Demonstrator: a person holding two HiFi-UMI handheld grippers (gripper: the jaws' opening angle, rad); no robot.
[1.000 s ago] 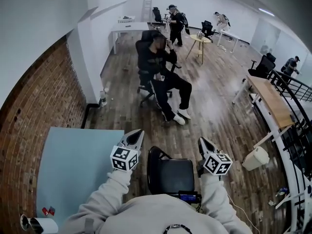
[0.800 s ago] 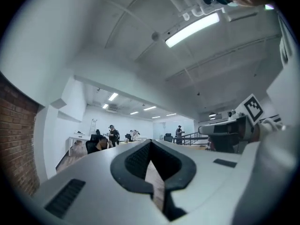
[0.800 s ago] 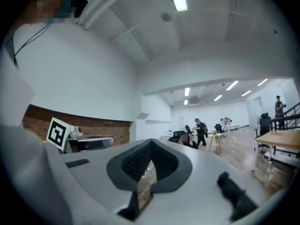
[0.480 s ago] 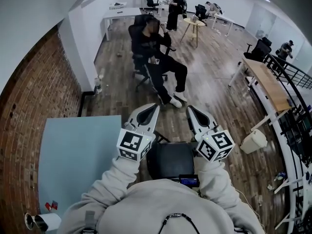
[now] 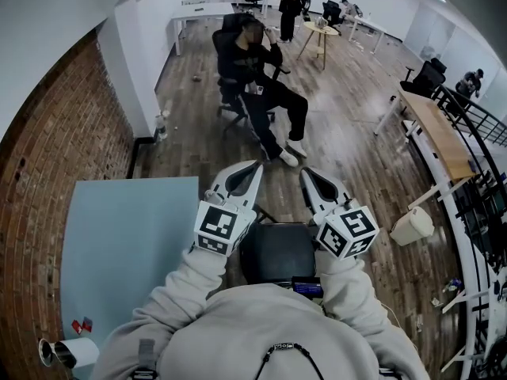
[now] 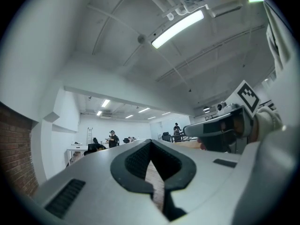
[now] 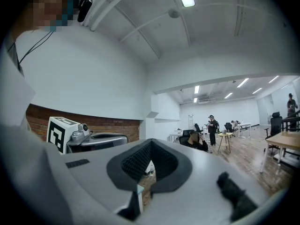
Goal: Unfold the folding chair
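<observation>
- Here, the left claw (image 5: 253, 167) and the right claw (image 5: 306, 174), each pressed together on nothing, point level side by side over the wooden plank floor (image 5: 348, 149).
- The black folding chair with padded seat (image 5: 277, 252) stands open just below and between them, near the wearer's grey sleeves (image 5: 182, 291).
- A pale blue table (image 5: 127, 244) lies to the left, while a seated person in black (image 5: 257, 70) is far ahead.

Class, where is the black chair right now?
Head view, bottom centre: the chair sits below and between the left gripper and right gripper, just right of the blue table.
</observation>
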